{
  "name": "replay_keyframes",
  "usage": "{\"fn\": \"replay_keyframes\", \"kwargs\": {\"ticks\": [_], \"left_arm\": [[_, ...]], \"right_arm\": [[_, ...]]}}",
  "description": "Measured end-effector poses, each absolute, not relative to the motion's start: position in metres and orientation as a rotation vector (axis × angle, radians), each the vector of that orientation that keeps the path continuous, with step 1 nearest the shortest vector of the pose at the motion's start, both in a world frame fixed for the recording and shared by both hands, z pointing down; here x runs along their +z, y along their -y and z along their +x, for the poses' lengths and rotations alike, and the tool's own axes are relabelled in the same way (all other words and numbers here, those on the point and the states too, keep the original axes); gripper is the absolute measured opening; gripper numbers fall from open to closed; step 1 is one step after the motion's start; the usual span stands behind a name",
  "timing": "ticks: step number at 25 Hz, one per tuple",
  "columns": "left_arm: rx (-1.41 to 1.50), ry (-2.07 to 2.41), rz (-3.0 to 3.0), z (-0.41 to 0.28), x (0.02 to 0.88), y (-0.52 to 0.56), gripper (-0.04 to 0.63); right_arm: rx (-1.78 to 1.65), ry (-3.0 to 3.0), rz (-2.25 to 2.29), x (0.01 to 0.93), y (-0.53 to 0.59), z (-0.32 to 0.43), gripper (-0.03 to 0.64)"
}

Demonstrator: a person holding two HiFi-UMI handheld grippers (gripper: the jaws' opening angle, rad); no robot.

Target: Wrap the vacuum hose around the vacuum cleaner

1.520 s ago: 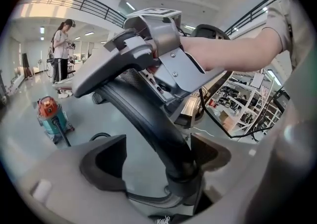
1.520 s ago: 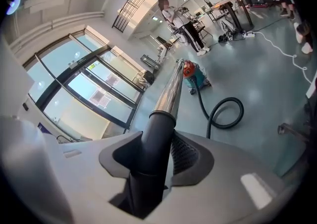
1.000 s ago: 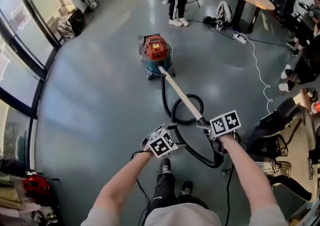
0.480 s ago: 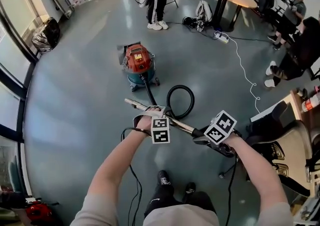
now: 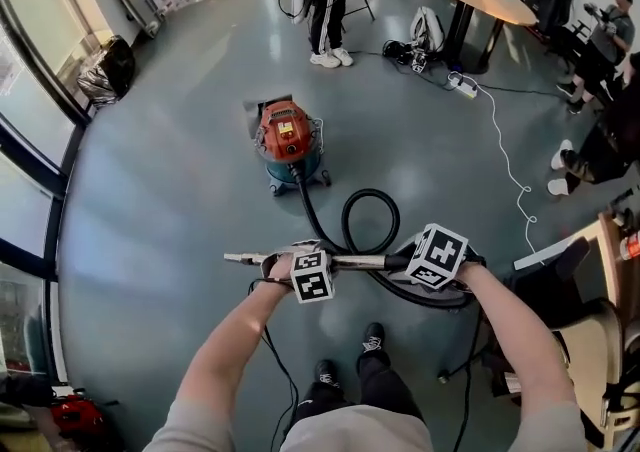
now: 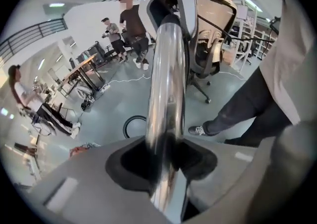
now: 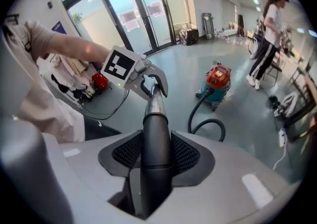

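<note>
Both ends gripped: left claw [image 5: 292, 260] pinches the wand [image 5: 355, 261], right claw [image 5: 403, 262], just easing wider, its cuff [image 7: 156, 143]; wand now lies crosswise, hose [image 5: 371, 193] unwrapped.

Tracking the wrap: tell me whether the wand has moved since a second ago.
Yes. The wand, then pointing at the vacuum cleaner, has swung crosswise to it, tip leftward.

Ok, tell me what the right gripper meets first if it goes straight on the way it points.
Probably the left gripper: it holds the wand straight ahead of the right gripper, whose tongs have just loosened slightly round its black end. Depth is unclear.
</note>
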State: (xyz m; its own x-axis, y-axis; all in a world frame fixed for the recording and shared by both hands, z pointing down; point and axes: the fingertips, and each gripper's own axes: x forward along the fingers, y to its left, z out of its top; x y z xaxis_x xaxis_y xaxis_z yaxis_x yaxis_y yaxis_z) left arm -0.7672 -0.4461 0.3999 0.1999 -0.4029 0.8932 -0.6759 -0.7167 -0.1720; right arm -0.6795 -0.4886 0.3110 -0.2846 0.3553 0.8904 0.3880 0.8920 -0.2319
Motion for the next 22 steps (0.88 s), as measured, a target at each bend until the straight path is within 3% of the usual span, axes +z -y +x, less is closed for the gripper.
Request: {"fn": "replay_keyframes", "kwargs": {"ticks": [2,4,7,13,22], "left_arm": [[1.435,1.098,2.180,-0.765,0.400,0.458,0.147],[1.344,1.177,2.137,-0.767,0.401,0.468,0.144],[1.180,1.317,2.055,-0.783,0.405,0.483,0.143],[0.926,1.588,1.892,-0.831,0.404,0.510,0.141],[0.545,1.797,1.748,-0.881,0.416,0.519,0.140]], "right_arm": [[-0.140,1.922,-0.534,0.313,0.517,-0.691,0.236],[-0.200,1.989,-0.498,0.311,0.545,-0.709,0.360],[-0.273,2.150,-0.349,0.295,0.595,-0.744,0.450],[-0.332,2.420,-0.186,0.246,0.634,-0.783,0.411],[-0.217,2.348,-0.327,0.328,0.572,-0.780,0.351]]}}
